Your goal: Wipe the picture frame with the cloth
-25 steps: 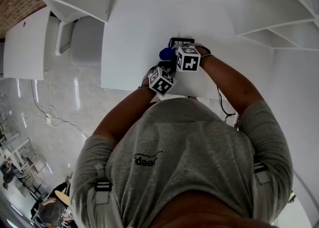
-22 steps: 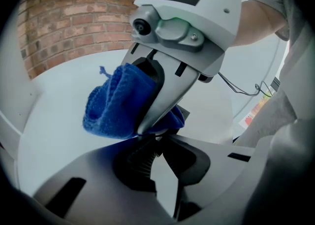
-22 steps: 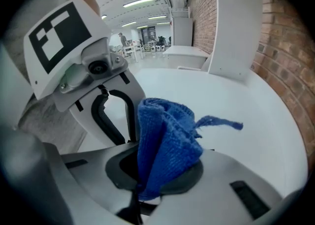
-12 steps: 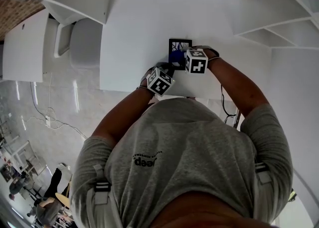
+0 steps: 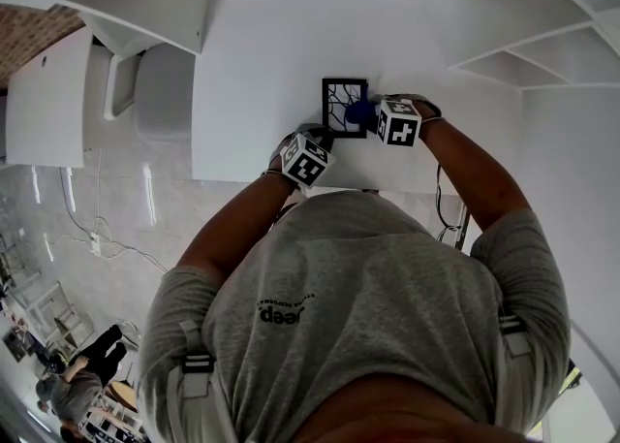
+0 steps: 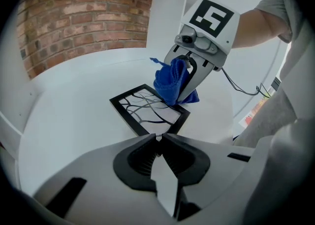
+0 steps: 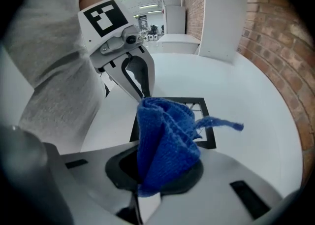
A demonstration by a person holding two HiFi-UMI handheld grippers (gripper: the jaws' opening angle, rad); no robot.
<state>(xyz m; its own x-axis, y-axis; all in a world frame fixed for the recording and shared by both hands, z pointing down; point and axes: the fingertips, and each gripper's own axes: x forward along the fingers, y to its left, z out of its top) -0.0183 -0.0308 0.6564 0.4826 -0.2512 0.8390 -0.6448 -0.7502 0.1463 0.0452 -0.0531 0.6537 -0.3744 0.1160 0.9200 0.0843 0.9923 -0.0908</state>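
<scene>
A black picture frame with a branch pattern lies flat on the white table. My left gripper is at the frame's near corner, its jaws closed on that corner. In the right gripper view the same gripper stands at the frame's far left. My right gripper is shut on a bunched blue cloth. The cloth rests on the frame's right side and hides the right fingertips.
A white chair stands left of the table, and white shelves rise at the right. A brick wall lies behind. A dark cable hangs off the table's right edge.
My right gripper has carried the blue cloth rightward across the frame, uncovering most of the branch pattern. The left gripper has stayed at the near corner.
</scene>
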